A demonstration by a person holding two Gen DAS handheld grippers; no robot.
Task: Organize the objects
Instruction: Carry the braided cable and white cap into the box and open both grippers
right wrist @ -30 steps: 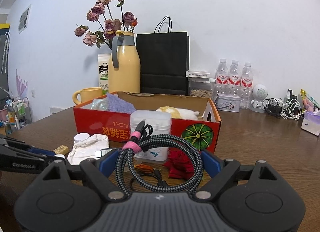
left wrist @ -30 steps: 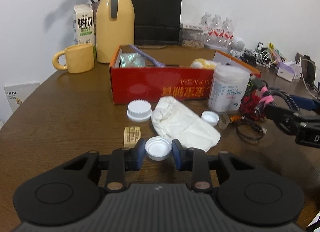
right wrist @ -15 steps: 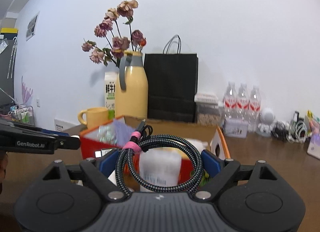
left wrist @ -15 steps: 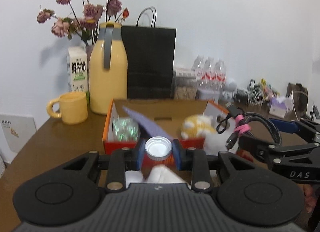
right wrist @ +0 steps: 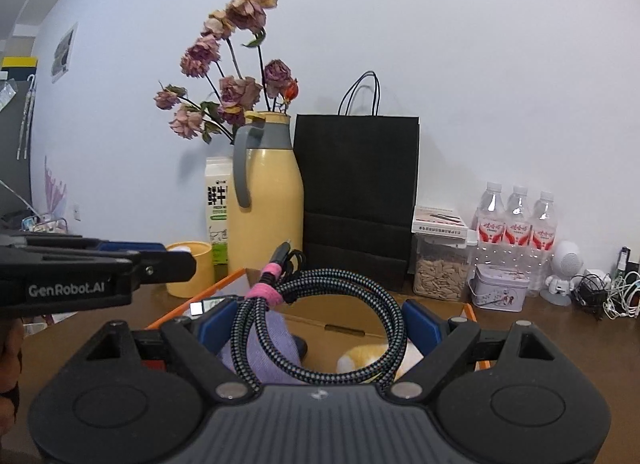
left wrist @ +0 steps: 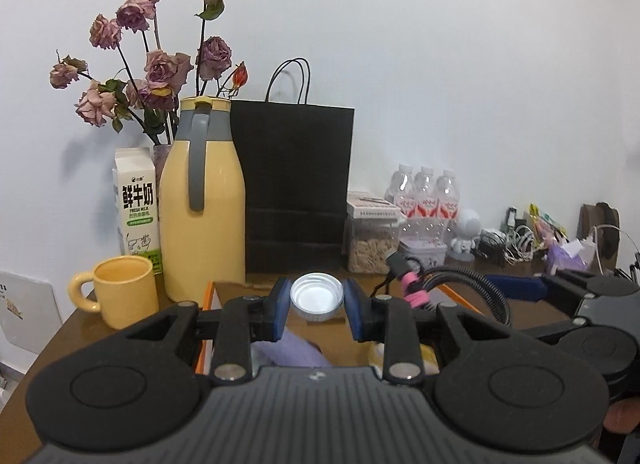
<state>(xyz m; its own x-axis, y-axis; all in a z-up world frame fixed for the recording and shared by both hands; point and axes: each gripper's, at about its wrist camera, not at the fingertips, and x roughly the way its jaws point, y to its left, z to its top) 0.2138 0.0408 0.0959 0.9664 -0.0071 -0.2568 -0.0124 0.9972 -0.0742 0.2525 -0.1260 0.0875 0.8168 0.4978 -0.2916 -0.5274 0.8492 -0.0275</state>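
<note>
My left gripper (left wrist: 317,310) is shut on a white bottle cap (left wrist: 317,296) and holds it above the open cardboard box (left wrist: 208,304). My right gripper (right wrist: 320,324) is shut on a coiled braided cable (right wrist: 320,328) with a pink tie, held over the same box (right wrist: 400,324). The right gripper and cable also show at the right of the left wrist view (left wrist: 460,288). Inside the box lie a purple cloth (right wrist: 264,340) and a yellow-white plush toy (right wrist: 360,356).
Behind the box stand a yellow thermos jug (left wrist: 204,203), a yellow mug (left wrist: 120,292), a milk carton (left wrist: 138,203), dried roses, a black paper bag (left wrist: 296,187), a seed jar (right wrist: 440,264), water bottles (right wrist: 516,219), a tin (right wrist: 500,292) and tangled cables at the far right.
Both grippers have risen from the table and moved forward over the box, carrying the cap and the cable. The items left on the table have dropped out of view.
</note>
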